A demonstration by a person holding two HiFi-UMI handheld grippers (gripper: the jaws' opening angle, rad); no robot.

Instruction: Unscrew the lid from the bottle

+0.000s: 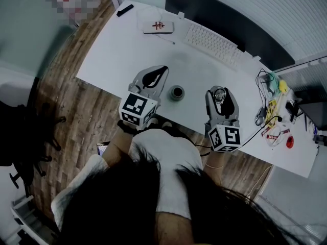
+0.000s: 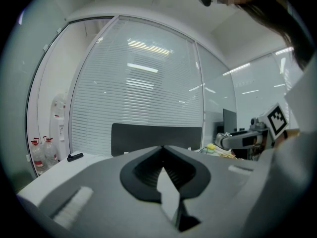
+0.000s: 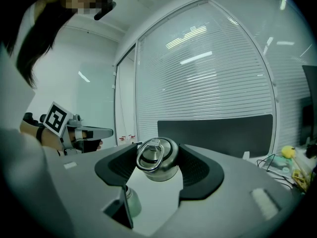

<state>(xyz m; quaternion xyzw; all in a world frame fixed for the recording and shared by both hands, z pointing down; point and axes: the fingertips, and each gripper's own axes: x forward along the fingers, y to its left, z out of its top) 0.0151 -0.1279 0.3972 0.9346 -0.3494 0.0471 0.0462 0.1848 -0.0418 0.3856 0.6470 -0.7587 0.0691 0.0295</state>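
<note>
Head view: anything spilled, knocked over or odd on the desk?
Nothing stands out. The bottle stands upright and open on the table, no spill around it. Its lid sits clamped in the right gripper; the left gripper is shut and empty.

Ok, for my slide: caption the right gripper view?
Right tongs clamp the ringed metal lid, off the bottle.

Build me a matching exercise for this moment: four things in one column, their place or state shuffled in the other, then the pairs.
1. left gripper
2. right gripper
3. bottle
4. keyboard

A. stands lidless on the desk, between the grippers
B. jaws together, nothing between them
C. on the far side of the desk, by the monitor
D. shut on the metal lid

Pairs: 1-B, 2-D, 3-A, 4-C
</note>
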